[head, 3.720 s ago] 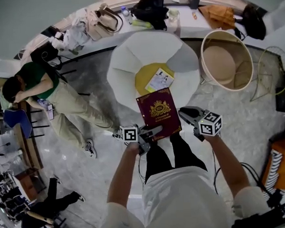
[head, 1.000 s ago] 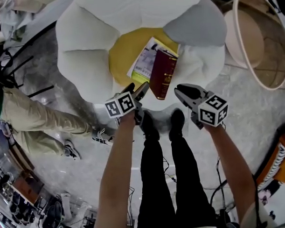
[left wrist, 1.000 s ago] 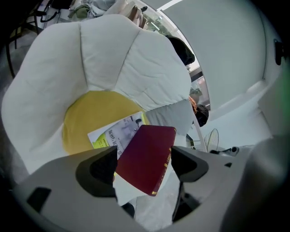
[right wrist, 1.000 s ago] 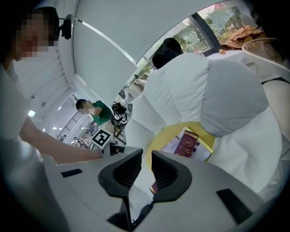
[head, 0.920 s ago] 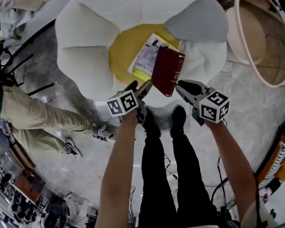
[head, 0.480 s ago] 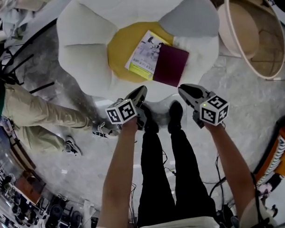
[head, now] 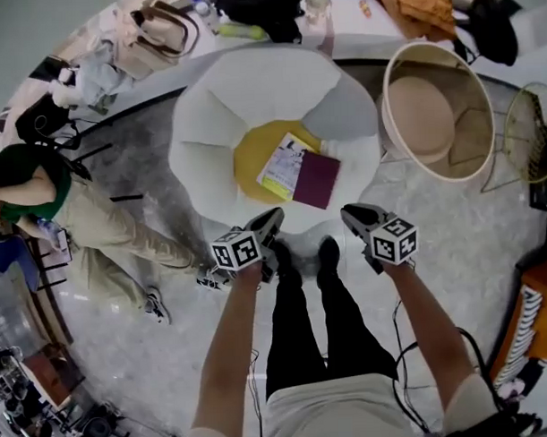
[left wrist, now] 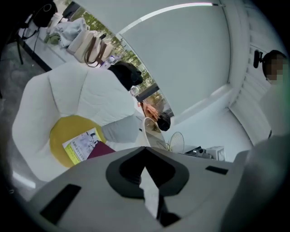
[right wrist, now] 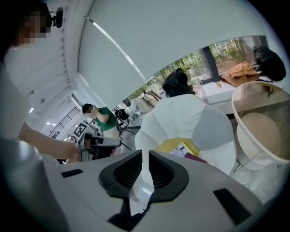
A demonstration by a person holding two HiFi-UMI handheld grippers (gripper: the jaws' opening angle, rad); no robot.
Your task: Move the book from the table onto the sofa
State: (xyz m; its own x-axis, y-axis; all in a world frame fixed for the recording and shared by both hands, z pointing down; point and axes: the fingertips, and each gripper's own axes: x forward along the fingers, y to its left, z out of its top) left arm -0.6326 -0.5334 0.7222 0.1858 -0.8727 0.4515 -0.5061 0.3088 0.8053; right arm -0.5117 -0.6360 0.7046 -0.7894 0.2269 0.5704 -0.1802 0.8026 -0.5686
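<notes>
The maroon book [head: 317,179] lies flat on the yellow centre of the white flower-shaped sofa [head: 251,88], overlapping a pale booklet [head: 285,166]. My left gripper [head: 273,217] hovers short of the sofa's near edge, jaws shut and empty. At the same height to its right, my right gripper [head: 349,214] is all but closed, holding nothing. In the left gripper view the book [left wrist: 103,150] shows below, past the closed gripper [left wrist: 144,165]. The right gripper view has a thin slit between the pads of the gripper [right wrist: 145,170], with the book [right wrist: 195,158] beyond.
A large round beige tub [head: 436,118] stands right of the sofa, a wire basket [head: 530,132] beyond it. A person in a green top [head: 39,176] sits at the left. A long bench [head: 160,33] with bags runs behind. My feet [head: 302,257] stand at the sofa's edge.
The book tipped from standing on edge between the grippers to lying flat on the sofa. The left jaws closed. Both grippers rose and drew back from the sofa.
</notes>
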